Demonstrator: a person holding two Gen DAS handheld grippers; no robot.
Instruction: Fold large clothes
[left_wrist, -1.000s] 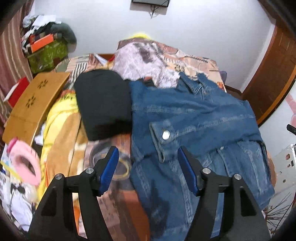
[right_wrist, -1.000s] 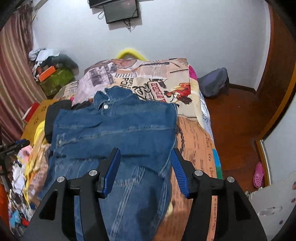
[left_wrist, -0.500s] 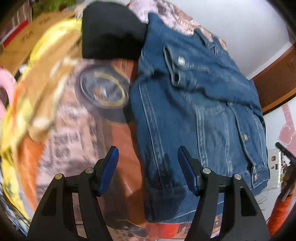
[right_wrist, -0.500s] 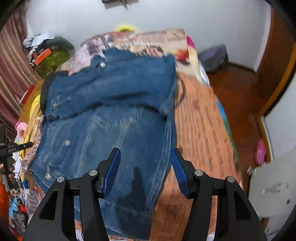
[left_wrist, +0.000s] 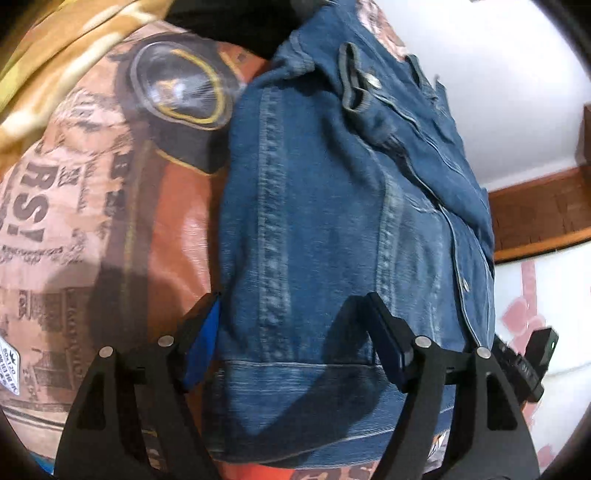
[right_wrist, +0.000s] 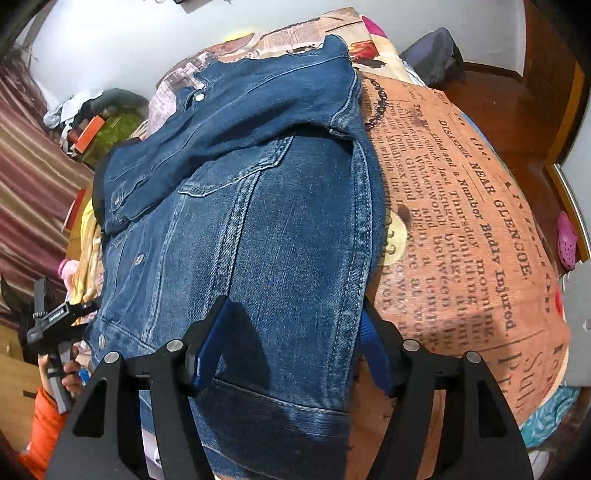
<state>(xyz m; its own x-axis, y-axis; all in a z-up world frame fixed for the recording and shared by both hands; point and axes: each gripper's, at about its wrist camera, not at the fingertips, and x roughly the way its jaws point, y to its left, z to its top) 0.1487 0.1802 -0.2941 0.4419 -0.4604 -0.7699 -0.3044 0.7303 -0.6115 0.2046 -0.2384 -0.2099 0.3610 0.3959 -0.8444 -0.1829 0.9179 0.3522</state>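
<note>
Denim jacket (right_wrist: 258, 221) hem (far collar hidden) between spread tongs (right_wrist: 291, 339).

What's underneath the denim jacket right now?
The denim jacket lies on a newspaper-print bedspread; a black garment shows past its far edge. Anything directly beneath is hidden.

Pretty clearly a home bedroom: bed (right_wrist: 480, 236) with a newspaper-print cover, striped curtain (right_wrist: 33, 177), clutter (right_wrist: 92, 122) piled in the corner.
</note>
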